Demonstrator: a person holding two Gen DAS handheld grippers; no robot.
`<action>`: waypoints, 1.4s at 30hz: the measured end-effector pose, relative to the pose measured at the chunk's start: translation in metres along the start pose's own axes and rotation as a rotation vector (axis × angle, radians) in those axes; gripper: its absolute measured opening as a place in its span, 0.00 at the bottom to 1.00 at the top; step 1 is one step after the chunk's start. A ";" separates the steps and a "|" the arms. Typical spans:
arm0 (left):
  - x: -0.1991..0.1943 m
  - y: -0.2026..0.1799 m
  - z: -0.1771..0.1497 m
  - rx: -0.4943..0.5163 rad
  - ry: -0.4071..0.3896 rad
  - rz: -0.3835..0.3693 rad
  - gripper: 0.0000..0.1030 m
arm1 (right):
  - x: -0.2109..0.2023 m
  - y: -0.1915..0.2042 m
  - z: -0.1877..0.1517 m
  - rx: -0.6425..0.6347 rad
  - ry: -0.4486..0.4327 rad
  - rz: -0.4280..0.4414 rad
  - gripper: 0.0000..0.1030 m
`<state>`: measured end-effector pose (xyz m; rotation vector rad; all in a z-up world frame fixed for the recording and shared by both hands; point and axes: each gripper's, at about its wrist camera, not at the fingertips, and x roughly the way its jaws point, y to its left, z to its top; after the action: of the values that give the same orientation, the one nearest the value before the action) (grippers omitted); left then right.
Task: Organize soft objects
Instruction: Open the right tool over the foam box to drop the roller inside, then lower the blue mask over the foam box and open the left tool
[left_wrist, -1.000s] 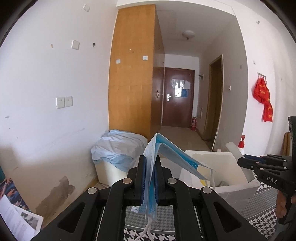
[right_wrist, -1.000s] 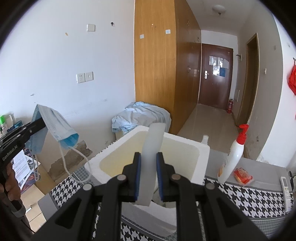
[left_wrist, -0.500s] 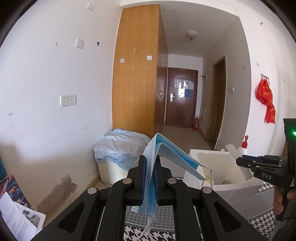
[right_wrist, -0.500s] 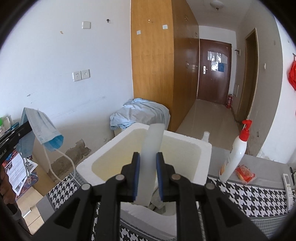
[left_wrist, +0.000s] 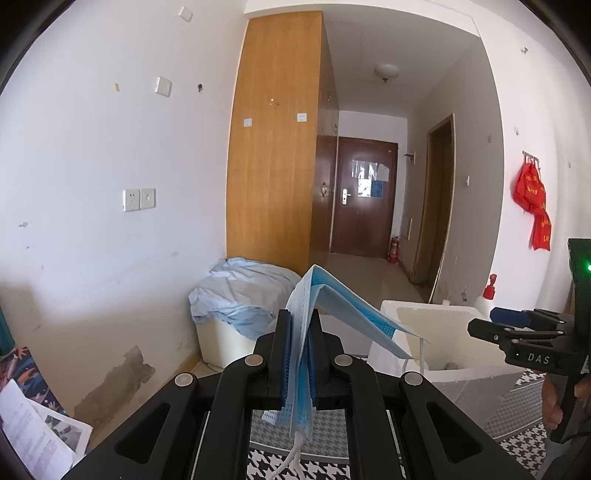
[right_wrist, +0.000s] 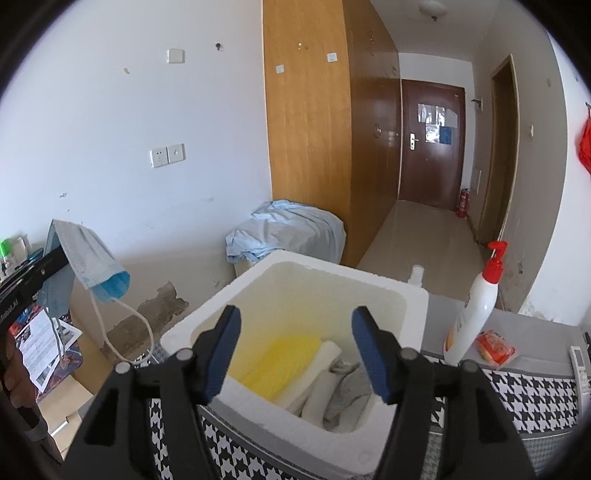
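My left gripper (left_wrist: 299, 317) is shut on a folded blue face mask (left_wrist: 354, 314), whose ear loops dangle; in the right wrist view the mask (right_wrist: 92, 258) hangs left of the box. My right gripper (right_wrist: 295, 325) hovers over the white foam box (right_wrist: 413, 295) with its jaws opening and nothing between them. It shows at the right edge of the left wrist view (left_wrist: 480, 325). Inside the box lie a yellow item (right_wrist: 284, 358), a white strip (right_wrist: 321, 362) and a grey cloth (right_wrist: 347, 387).
The box stands on a houndstooth-covered table (right_wrist: 535, 395). Right of it are a white pump bottle with a red top (right_wrist: 476, 306), a red packet (right_wrist: 495, 347) and a remote (right_wrist: 578, 362). A bin draped in pale blue sheet (right_wrist: 291, 229) sits behind by the wardrobe.
The right gripper's jaws have spread apart and the white strip they held now lies in the box. The left gripper keeps its grip on the mask.
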<state>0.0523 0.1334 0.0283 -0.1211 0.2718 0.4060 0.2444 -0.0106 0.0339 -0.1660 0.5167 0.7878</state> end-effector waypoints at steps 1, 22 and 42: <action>0.000 0.000 0.000 0.000 -0.001 0.000 0.08 | -0.001 0.000 0.000 0.002 0.001 0.000 0.67; 0.002 -0.013 0.009 0.021 -0.008 -0.052 0.08 | -0.032 0.003 -0.010 -0.037 -0.051 0.001 0.95; 0.027 -0.049 0.017 0.068 0.012 -0.153 0.08 | -0.054 -0.021 -0.024 -0.008 -0.070 -0.059 0.97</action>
<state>0.1006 0.1016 0.0401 -0.0771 0.2854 0.2436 0.2182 -0.0678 0.0397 -0.1600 0.4406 0.7354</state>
